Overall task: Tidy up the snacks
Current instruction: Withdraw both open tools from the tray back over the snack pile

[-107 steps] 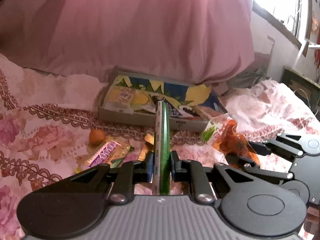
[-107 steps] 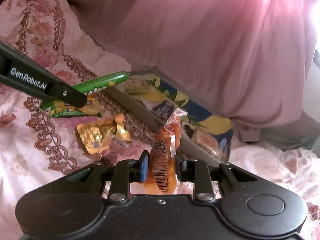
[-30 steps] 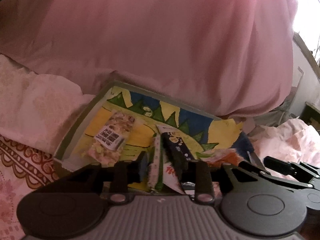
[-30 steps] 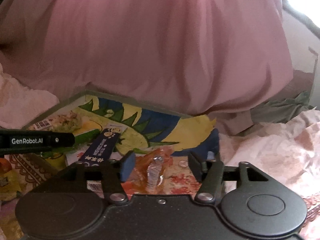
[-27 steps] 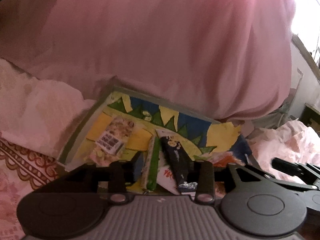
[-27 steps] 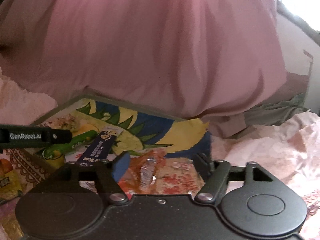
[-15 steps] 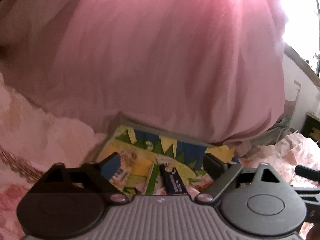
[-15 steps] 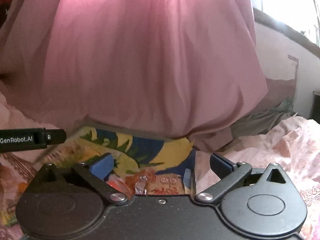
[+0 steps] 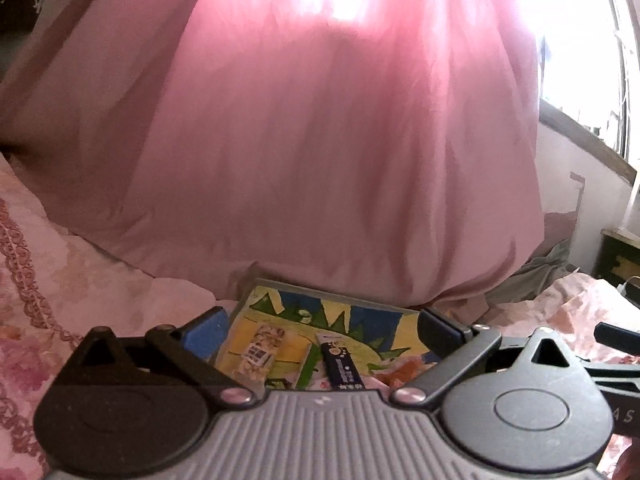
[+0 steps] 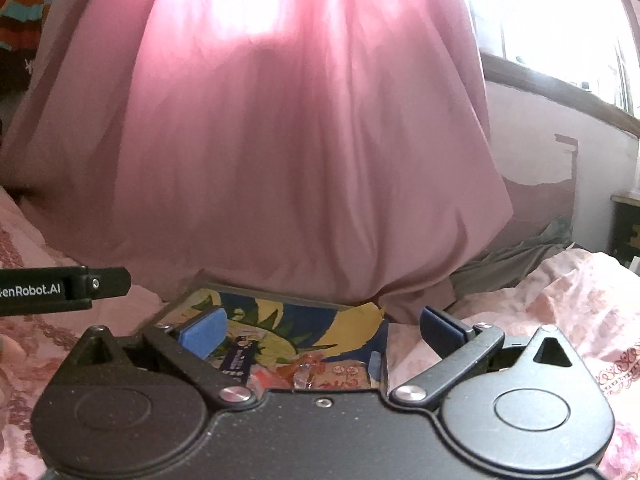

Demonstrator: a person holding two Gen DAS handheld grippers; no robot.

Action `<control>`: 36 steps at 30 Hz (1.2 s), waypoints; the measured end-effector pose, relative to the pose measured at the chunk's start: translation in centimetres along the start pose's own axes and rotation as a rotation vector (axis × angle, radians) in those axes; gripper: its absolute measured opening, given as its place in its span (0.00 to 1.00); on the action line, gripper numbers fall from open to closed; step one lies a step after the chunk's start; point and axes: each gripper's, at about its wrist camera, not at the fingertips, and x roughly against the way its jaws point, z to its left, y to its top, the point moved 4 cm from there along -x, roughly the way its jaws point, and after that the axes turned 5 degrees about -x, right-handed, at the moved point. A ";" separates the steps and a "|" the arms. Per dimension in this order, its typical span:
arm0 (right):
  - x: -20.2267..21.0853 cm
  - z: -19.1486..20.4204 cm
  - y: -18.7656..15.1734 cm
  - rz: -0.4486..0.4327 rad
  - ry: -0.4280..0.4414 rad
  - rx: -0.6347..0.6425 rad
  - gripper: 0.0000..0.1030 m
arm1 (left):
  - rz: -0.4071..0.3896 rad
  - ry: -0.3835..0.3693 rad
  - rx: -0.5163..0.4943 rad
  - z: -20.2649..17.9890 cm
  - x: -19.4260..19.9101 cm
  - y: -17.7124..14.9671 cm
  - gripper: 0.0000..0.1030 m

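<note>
Both tongs stand wide apart with nothing between the pads: the left tongs (image 9: 322, 330) have just been opening, as have the right tongs (image 10: 322, 326). Beyond them the shallow box (image 9: 360, 304) rests on the floral bedspread (image 9: 60, 280), holding a dark blue bar (image 9: 340, 366), a green stick (image 9: 307, 370), a speckled packet (image 9: 262, 350) and an orange pouch (image 10: 304, 364). A pink curtain (image 9: 320, 140) hangs behind.

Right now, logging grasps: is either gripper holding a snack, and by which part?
Nothing is held. The left gripper and right gripper are open, empty, above the tray.
</note>
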 end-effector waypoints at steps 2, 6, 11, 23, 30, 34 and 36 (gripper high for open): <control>1.3 0.0 0.0 -0.006 -0.001 -0.003 0.99 | -0.011 0.011 -0.013 -0.2 1.5 0.1 1.00; 4.0 -0.4 -0.3 -0.008 0.008 -0.032 0.99 | -0.024 0.038 -0.044 -0.5 4.5 -0.4 1.00; 7.0 -1.0 -1.0 -0.002 0.003 -0.047 0.99 | 0.002 0.058 -0.088 -0.8 7.4 -1.9 1.00; 12.5 -0.2 -4.1 0.073 0.014 -0.072 0.99 | 0.087 0.112 -0.147 0.0 13.9 -6.3 1.00; 14.4 0.9 -6.5 0.153 0.017 -0.075 0.99 | 0.176 0.182 -0.123 1.6 16.0 -8.5 1.00; 15.1 1.6 -7.6 0.198 0.018 -0.065 0.99 | 0.219 0.224 -0.122 2.3 16.9 -9.4 1.00; 15.1 1.9 -8.2 0.225 0.020 -0.066 0.99 | 0.230 0.237 -0.111 2.5 17.3 -9.6 1.00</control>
